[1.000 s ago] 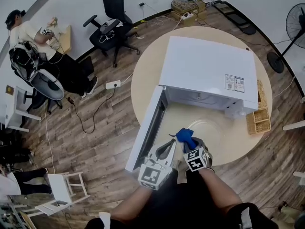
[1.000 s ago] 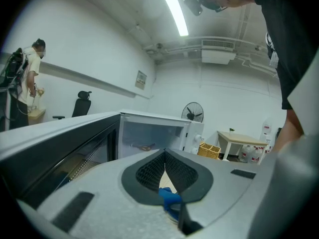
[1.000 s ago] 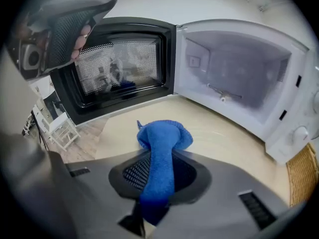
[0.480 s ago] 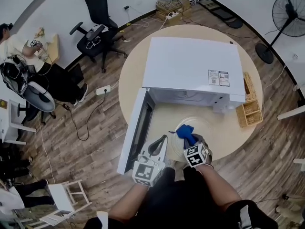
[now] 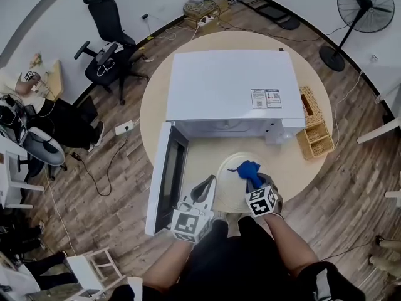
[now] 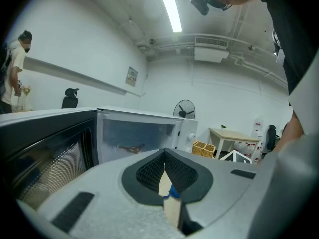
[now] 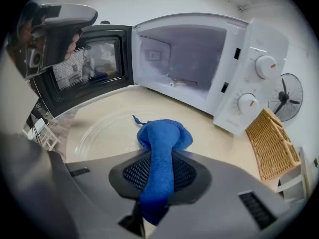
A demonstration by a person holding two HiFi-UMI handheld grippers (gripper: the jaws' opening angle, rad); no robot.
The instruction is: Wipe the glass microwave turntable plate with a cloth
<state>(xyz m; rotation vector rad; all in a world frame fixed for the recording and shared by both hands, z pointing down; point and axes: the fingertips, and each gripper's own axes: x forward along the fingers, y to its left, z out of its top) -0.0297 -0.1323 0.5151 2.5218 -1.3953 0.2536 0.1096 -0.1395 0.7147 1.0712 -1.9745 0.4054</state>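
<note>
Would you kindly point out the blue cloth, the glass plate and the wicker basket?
blue cloth [image 7: 163,133], right gripper view, its bunched front end.
glass plate [image 7: 104,136], right gripper view, bare glass left of the cloth.
wicker basket [image 7: 271,143], right gripper view, its woven wall.

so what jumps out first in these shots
The bright blue cloth clamped in the right gripper stands out, held over the clear glass turntable plate on the round beige table. Behind it the big white microwave sits with its door wide open.
</note>
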